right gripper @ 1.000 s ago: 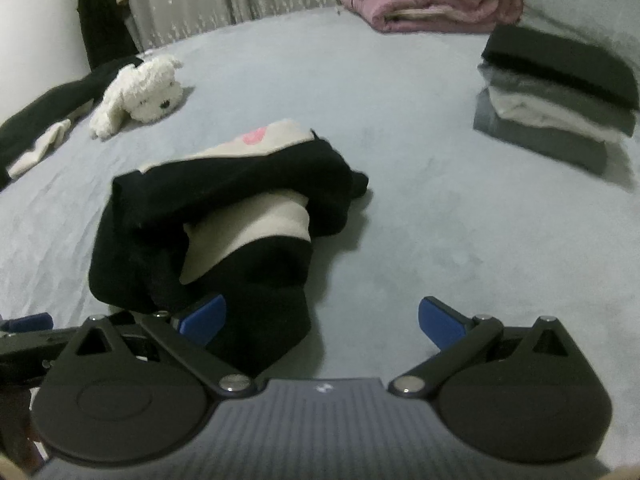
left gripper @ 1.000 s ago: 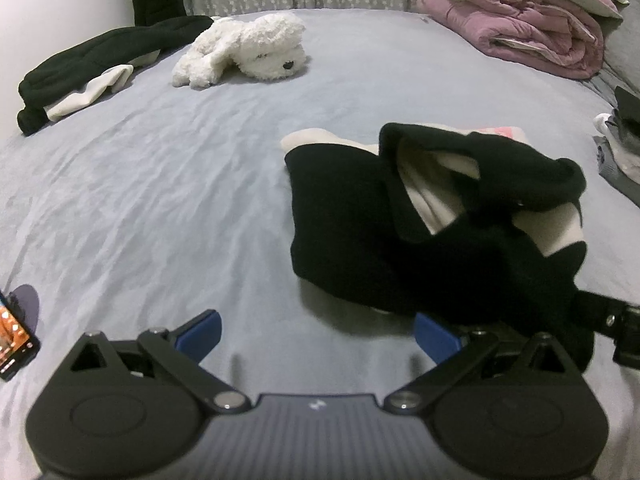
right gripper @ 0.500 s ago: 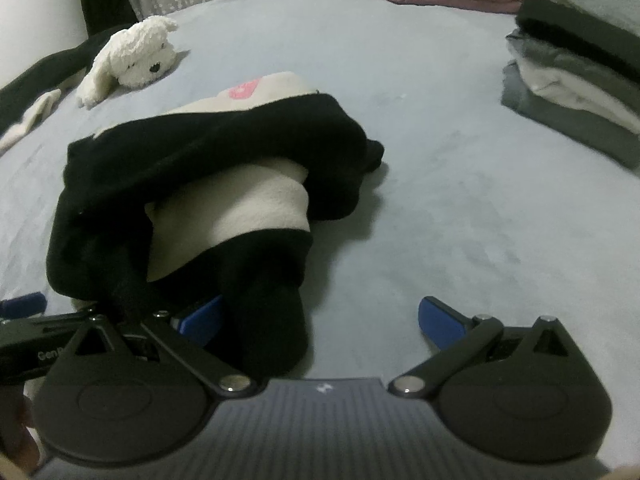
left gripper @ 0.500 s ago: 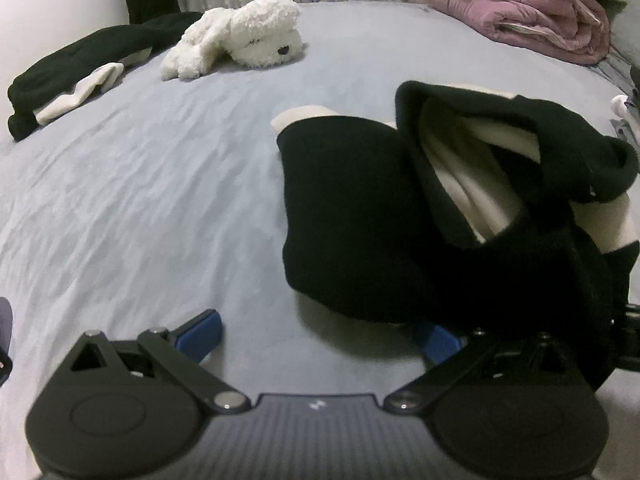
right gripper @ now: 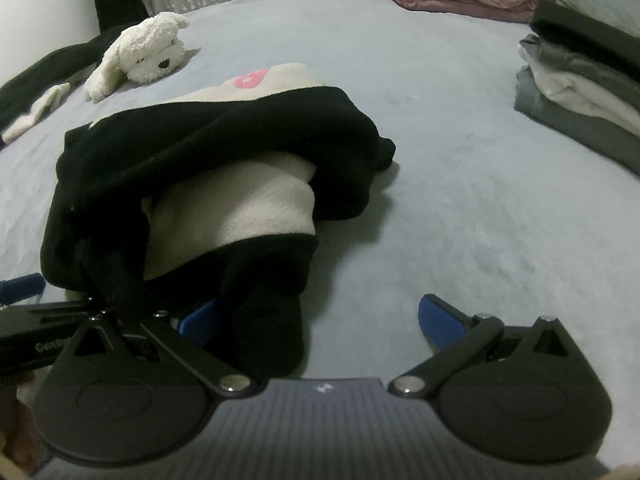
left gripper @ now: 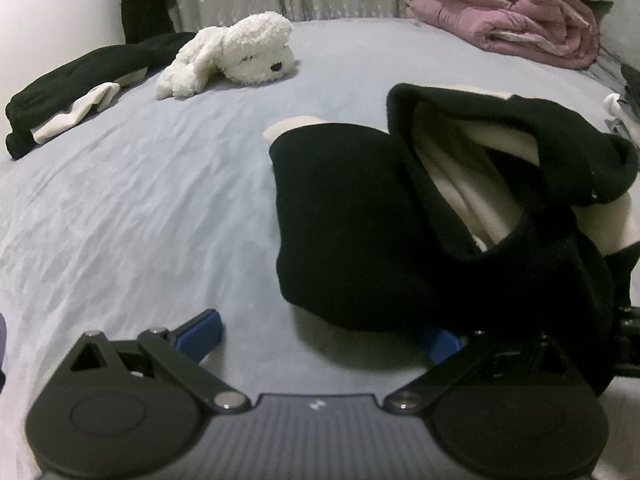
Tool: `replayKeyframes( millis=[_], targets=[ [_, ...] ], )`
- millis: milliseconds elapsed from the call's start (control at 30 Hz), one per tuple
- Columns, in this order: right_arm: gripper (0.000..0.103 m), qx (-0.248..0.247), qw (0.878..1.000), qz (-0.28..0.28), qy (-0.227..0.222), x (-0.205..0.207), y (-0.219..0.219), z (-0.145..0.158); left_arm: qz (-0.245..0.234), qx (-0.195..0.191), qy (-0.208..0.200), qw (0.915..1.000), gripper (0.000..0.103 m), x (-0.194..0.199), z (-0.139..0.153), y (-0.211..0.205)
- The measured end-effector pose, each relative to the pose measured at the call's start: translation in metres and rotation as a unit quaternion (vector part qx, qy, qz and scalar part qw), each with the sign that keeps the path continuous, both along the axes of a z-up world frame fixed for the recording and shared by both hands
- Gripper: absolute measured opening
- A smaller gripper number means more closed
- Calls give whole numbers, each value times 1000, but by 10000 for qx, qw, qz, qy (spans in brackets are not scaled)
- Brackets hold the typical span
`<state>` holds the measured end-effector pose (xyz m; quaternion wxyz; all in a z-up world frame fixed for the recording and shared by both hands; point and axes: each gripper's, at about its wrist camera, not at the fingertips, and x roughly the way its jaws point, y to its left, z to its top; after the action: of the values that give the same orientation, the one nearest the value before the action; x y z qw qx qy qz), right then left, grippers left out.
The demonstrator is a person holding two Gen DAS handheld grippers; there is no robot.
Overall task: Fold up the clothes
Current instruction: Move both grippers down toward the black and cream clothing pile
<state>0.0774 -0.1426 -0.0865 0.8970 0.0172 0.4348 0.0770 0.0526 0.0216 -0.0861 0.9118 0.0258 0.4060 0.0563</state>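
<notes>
A crumpled black and cream garment (left gripper: 360, 216) lies on the grey-blue bed (left gripper: 140, 208); in the right wrist view (right gripper: 224, 168) it shows a pink mark near its far edge. My left gripper (left gripper: 320, 334) is open, its right blue fingertip under the garment's near black edge. My right gripper (right gripper: 324, 316) is open, its left fingertip partly hidden behind a hanging black fold. Neither is closed on the cloth.
A white plush dog (left gripper: 236, 52) lies at the back. A black and white garment (left gripper: 68, 88) lies at the far left. A pink quilt (left gripper: 516, 24) sits at the back right. A stack of folded clothes (right gripper: 584, 80) stands at the right.
Both grippers have moved forward to the garment, which now looms larger and overlaps the left gripper's right fingertip and the right gripper's left fingertip. Jaws stayed open.
</notes>
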Motion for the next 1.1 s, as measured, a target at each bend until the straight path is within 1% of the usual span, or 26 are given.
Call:
replayKeyframes(
  millis=[200,333,500,667,767,867,1000,1100],
  targets=[
    [103,121,9999,54,29,-1,-5,4,-20,-36,6,10000,103,0,3,1],
    [103,229,9997,62,27,-5,-8,11,-79,-155,209,9996,103,0,10,6],
    [102,479,9983,-11,-324,-13,-14,26,-221,-406,10,9989,102,-12,25,12],
    [102,500,9953,2,-829,-20,-14,43,-287,-777,-218,9963,102,-22,36,16],
    [101,372,9931,93,-1109,-20,-11,48,-303,-898,-317,9950,102,-23,41,17],
    [100,91,9891,227,-1449,-17,-4,51,-323,-929,-334,9946,102,-24,42,16],
    [96,-263,9800,530,-1898,-13,7,52,-313,-961,-259,9945,102,-22,40,16],
    [94,-567,9733,752,-2093,-11,14,50,-319,-1002,-252,9941,102,-23,41,17]
  ],
)
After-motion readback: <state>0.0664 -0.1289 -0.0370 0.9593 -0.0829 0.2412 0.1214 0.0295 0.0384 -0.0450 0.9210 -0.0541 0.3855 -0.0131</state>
